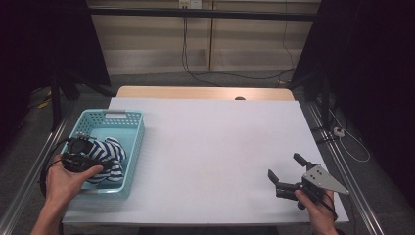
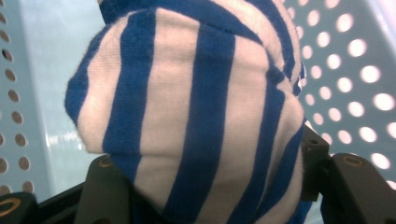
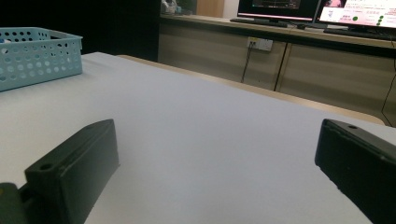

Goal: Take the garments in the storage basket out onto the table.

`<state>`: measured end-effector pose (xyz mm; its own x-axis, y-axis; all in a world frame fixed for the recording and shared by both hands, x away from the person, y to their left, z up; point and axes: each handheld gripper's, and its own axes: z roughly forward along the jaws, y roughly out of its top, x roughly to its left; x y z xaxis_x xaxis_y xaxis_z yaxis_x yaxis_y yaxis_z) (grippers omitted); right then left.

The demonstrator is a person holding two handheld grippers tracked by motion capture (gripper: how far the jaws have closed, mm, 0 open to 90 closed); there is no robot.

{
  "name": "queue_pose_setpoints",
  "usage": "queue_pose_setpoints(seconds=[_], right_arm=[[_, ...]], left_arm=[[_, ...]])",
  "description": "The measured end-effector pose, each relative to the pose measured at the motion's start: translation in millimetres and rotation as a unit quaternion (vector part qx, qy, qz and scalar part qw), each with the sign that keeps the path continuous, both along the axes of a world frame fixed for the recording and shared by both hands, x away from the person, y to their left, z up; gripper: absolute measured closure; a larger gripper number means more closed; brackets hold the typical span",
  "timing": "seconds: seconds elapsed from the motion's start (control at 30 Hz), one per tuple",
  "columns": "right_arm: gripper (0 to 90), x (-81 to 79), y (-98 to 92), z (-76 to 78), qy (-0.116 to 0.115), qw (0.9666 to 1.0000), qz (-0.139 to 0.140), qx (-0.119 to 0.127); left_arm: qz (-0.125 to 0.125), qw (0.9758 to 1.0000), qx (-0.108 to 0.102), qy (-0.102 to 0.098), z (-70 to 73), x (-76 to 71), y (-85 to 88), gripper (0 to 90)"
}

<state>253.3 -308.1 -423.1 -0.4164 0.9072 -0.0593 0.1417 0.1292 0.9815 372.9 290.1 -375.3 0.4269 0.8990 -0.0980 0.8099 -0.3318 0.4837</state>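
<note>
At the left of the desk [image 1: 205, 147], a pale blue perforated basket [image 1: 132, 142] sits near the edge, and a blue-and-white striped cloth [image 1: 110, 156] lies bunched inside it. The left gripper [image 1: 80, 159] reaches into the basket from the near side, held in the person's left hand [image 1: 66, 183], and its fingers [image 2: 105, 186] are clamped on the cloth: in the left gripper view the striped fabric bulges up between the two black fingers, pressed against both, with the basket's holed walls behind it on either side. The middle of the desk is a plain white sheet. At the right, well apart from the basket, the right gripper [image 1: 286, 171] rests low over the desk near the front edge, held in the right hand [image 1: 318, 208], with its grey plate on top. Its fingers [image 3: 74, 172] stand wide apart with bare desk between them, pointing toward the far basket.
</note>
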Motion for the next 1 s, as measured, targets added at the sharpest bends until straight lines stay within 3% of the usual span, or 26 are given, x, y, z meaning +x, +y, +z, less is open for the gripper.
queue_pose_setpoints(seconds=[0.07,0.2,0.23,0.27,0.3,0.33,0.43,0.57,0.73,1.0], right_arm=[[0.0,0.0,0.0,0.0,0.0,1.0,-0.001,0.0],[0.0,-0.1,0.0,0.1,-0.001,1.0,-0.001,0.001],[0.0,-0.2,0.1,0.1,-0.001,1.0,-0.001,0.001],[0.0,-0.2,0.1,0.1,-0.001,1.0,0.0,0.0],[0.0,-0.2,0.1,0.1,-0.001,1.0,0.0,0.0],[0.0,-0.2,0.0,0.1,0.0,1.0,-0.001,0.001],[0.0,0.0,-0.1,0.1,0.0,1.0,0.0,0.0],[0.0,-0.1,0.1,0.1,-0.001,1.0,0.0,0.001],[0.0,-0.1,0.1,0.1,-0.001,1.0,0.0,0.001],[0.0,-0.4,-0.2,0.3,-0.001,1.0,0.0,0.0]], left_arm=[[0.017,0.9997,-0.013,-0.012,0.7,-2.0,-1.4,40.8],[0.013,0.9995,-0.016,-0.024,3.1,-1.3,2.3,40.7],[0.027,0.9989,-0.022,-0.032,2.5,-2.1,1.4,40.7],[0.02,0.9991,-0.019,-0.032,2.9,-1.9,3.0,40.7],[0.035,0.9985,-0.03,-0.031,2.5,-3.5,1.5,40.7],[0.031,0.9984,-0.02,-0.042,3.3,-3.6,2.7,40.7],[0.037,0.9974,-0.022,-0.058,4.6,-5.7,4.5,40.7],[0.042,0.9951,-0.026,-0.086,8.4,-8.8,5.7,40.7],[0.03,0.9923,-0.024,-0.118,12.3,-12.6,4.5,40.7],[0.034,0.9842,-0.045,-0.168,17.4,-17.8,4.2,40.7]])
